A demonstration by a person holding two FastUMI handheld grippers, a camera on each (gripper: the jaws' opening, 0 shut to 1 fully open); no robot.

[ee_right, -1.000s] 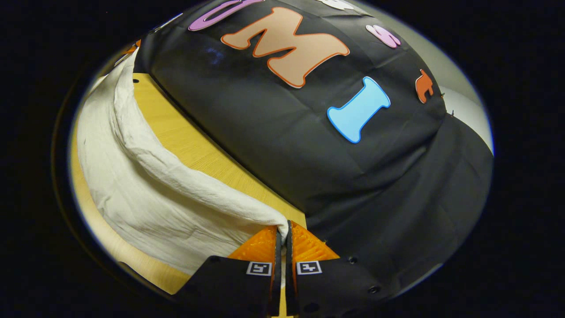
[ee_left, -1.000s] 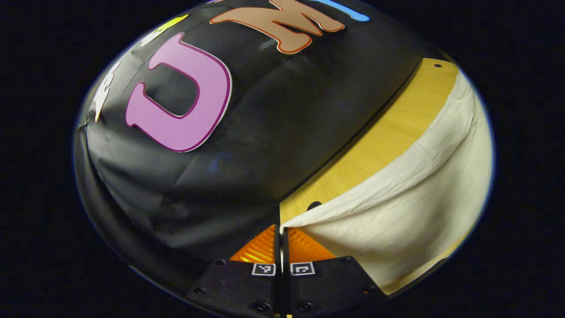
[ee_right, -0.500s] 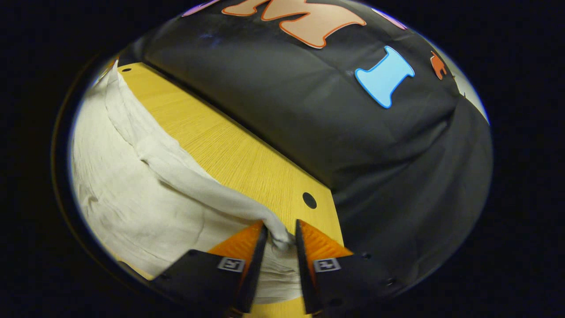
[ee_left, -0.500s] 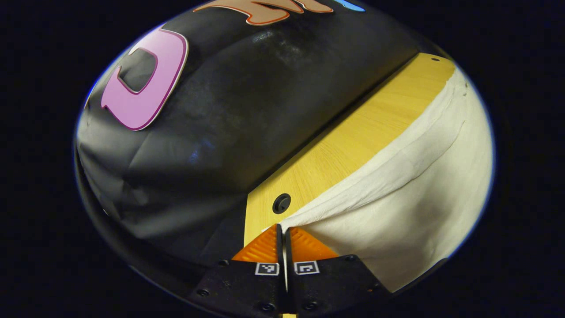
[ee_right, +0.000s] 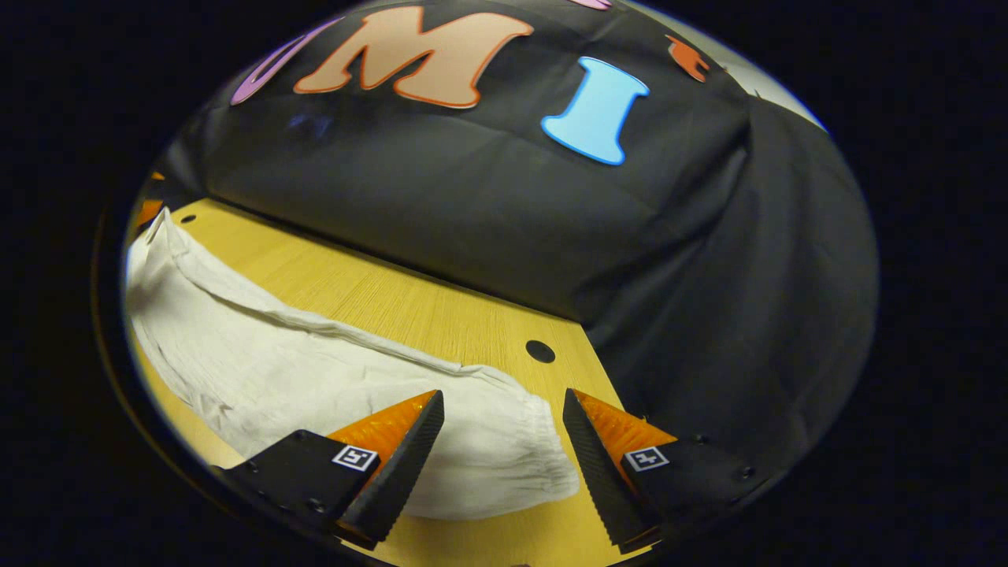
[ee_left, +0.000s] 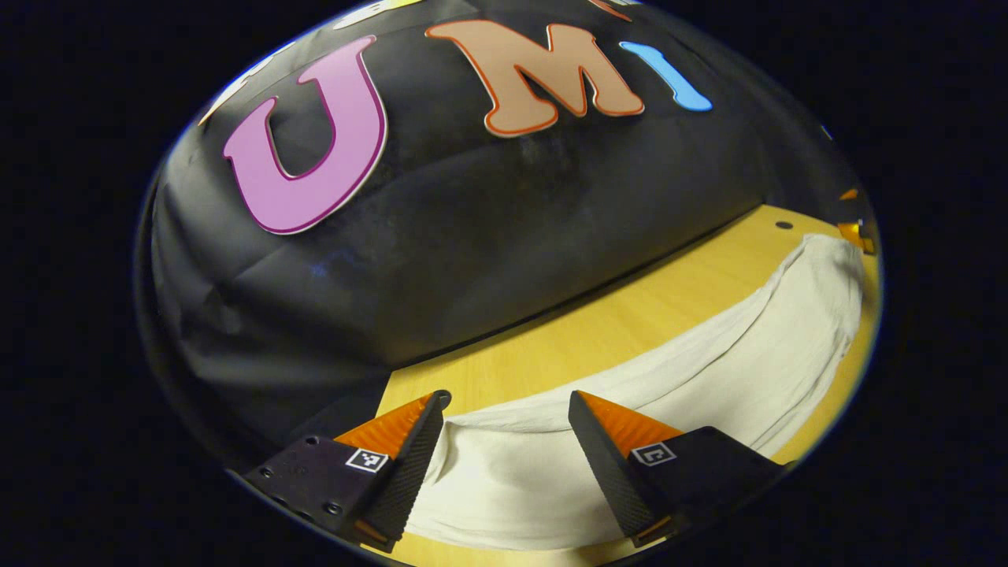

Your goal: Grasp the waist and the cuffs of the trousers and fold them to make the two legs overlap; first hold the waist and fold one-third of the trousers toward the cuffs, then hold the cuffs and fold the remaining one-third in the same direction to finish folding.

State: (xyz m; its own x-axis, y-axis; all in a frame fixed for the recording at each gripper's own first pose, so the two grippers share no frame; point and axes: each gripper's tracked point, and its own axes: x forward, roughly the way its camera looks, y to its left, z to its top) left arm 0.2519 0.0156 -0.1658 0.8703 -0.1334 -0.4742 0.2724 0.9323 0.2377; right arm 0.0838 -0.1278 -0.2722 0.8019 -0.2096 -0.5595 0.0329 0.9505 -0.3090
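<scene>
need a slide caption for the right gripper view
Right gripper open above the gathered end of cream trousers lying flat on the wooden table.

Left gripper [ee_left: 504, 409] with both fingers spread wide apart, nothing clamped between them, tips angled down and forward; right gripper [ee_right: 502, 405] likewise parted wide, holding nothing, tips angled down and forward

so the wooden tabletop [ee_left: 598, 331] is a light yellowish wood with fine grain, stretching out ahead of the tongs. there's a small dark round hole [ee_right: 540, 351] in it, just ahead of the right tongs. another tiny hole [ee_left: 783, 225] far off to the right. black cloth wall [ee_right: 488, 205] drapes behind the table's back edge, wrinkly.
</scene>
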